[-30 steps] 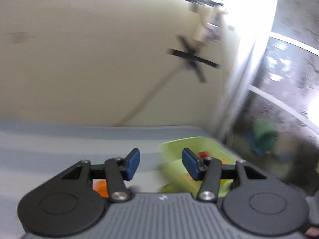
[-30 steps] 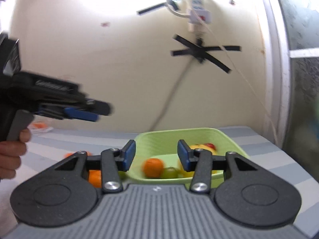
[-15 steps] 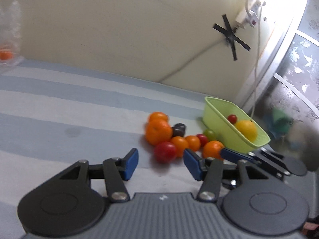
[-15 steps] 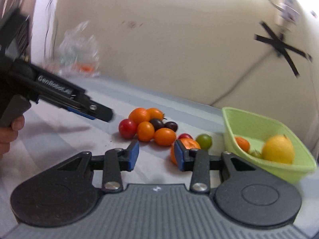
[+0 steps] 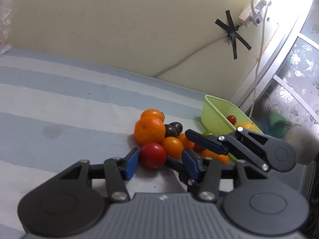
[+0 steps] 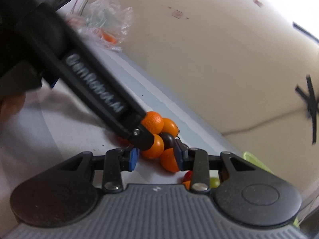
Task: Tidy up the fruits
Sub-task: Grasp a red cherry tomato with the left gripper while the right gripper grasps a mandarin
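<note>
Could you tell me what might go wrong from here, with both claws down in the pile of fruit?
1. The left claw is closing around the red tomato; it may squash it or nudge the large orange resting against it.
2. The right claw works the same tight pile, so the two could collide.
3. Knocked round fruit may roll away from the green basket.

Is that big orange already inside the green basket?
No, the big orange sits on the striped table among the loose fruit, left of the green basket.

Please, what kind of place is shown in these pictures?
Probably a room in a home: a table with a striped cloth, a power strip taped to a plain wall, and patterned window glass beside it.
</note>
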